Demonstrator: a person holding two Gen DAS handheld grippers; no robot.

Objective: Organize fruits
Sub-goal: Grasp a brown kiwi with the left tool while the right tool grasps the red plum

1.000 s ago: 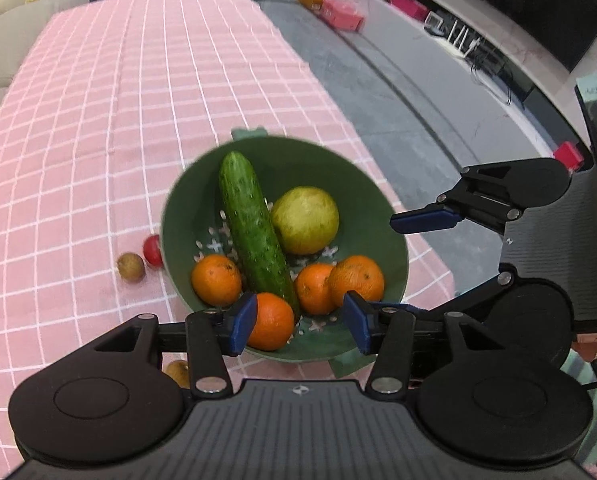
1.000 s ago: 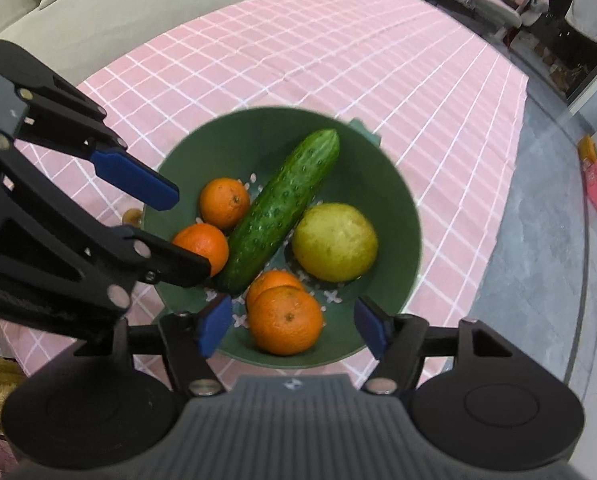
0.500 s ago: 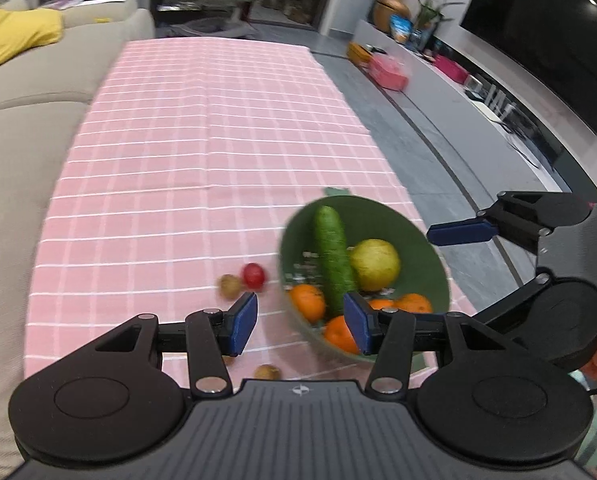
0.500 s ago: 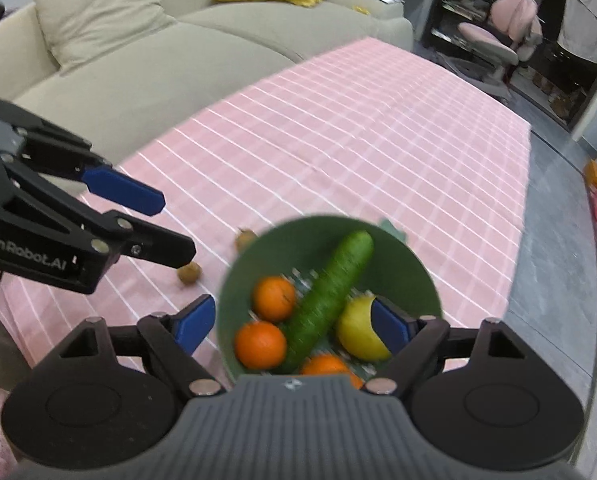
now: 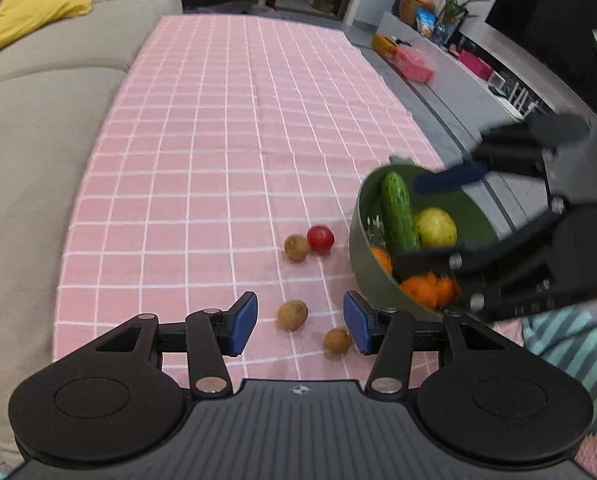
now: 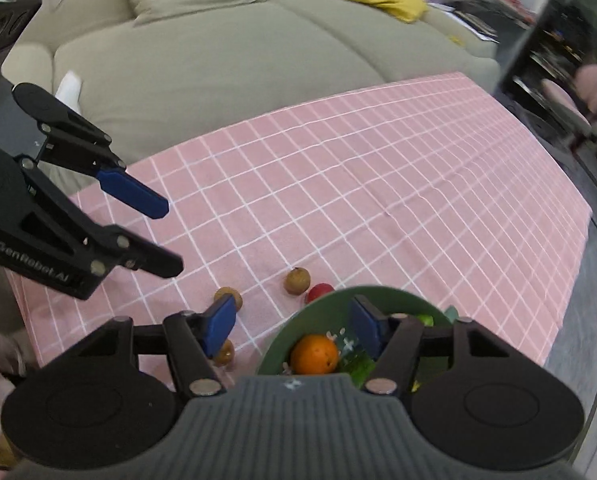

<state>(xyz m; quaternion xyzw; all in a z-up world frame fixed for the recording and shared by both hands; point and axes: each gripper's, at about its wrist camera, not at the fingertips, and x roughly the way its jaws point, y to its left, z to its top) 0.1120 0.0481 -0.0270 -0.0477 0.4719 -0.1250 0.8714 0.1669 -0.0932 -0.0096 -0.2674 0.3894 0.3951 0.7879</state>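
Note:
A green bowl [image 5: 360, 236] sits at the near right of the pink checked table [image 5: 218, 128]. It holds a cucumber [image 5: 396, 212], a yellow-green fruit [image 5: 435, 227] and several oranges [image 5: 420, 290]. A red fruit [image 5: 320, 238] and three small brown fruits [image 5: 296, 247] [image 5: 292, 314] [image 5: 337, 341] lie loose left of the bowl. My left gripper [image 5: 300, 322] is open and empty above the two nearest brown fruits. My right gripper [image 6: 292, 328] is open and empty over the bowl's [image 6: 322, 300] left rim, above an orange [image 6: 313, 354].
A beige sofa [image 5: 38, 92] with a yellow cushion [image 5: 34, 8] runs along the table's left side. A TV stand [image 5: 458, 64] with clutter stands past the right edge. The far part of the table holds nothing but cloth.
Both grippers have pulled back and up from over the bowl. The left one has swung left over the loose fruits. The bowl now sits at the edge of both views.

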